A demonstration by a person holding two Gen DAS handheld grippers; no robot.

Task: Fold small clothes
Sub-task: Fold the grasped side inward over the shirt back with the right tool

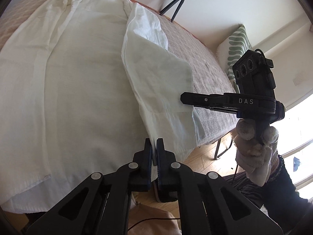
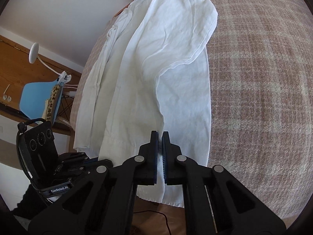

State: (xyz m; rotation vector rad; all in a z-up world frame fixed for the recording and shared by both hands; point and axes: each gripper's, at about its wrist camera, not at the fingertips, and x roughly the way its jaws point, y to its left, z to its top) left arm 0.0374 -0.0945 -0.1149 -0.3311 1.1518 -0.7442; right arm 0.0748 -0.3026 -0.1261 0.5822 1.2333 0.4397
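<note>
A white shirt (image 1: 74, 82) lies spread across a bed covered by a pinkish checked blanket (image 2: 260, 90), its hem hanging just over the near edge. One side panel (image 1: 160, 82) is already turned inward over the body, forming a lengthwise fold line.

Left gripper (image 1: 154, 146): jaws closed to a narrow slit on the fold edge near the hem; white cloth shows between the pads. The grip sits at the crease itself, which suggests it serves as the anchor for that fold.

Right gripper (image 2: 160, 139): jaws likewise drawn almost together, with a ridge of the shirt's cloth rising into the gap. From the left wrist view its fingers (image 1: 197, 99) reach in sideways over the folded panel's outer edge. Whether cloth is firmly pinched there cannot be confirmed from that angle; the right wrist view indicates it is.

Judgement: the two grips, set near each other along the hem end, are placed to carry the lower part of the shirt up toward the collar, or to tighten the lengthwise fold. The sleeve on the far side (image 1: 39, 31) lies unfolded, so the task appears at an early to middle stage.

Risk: thin, creased fabric may slip from one grip and skew the fold.
</note>
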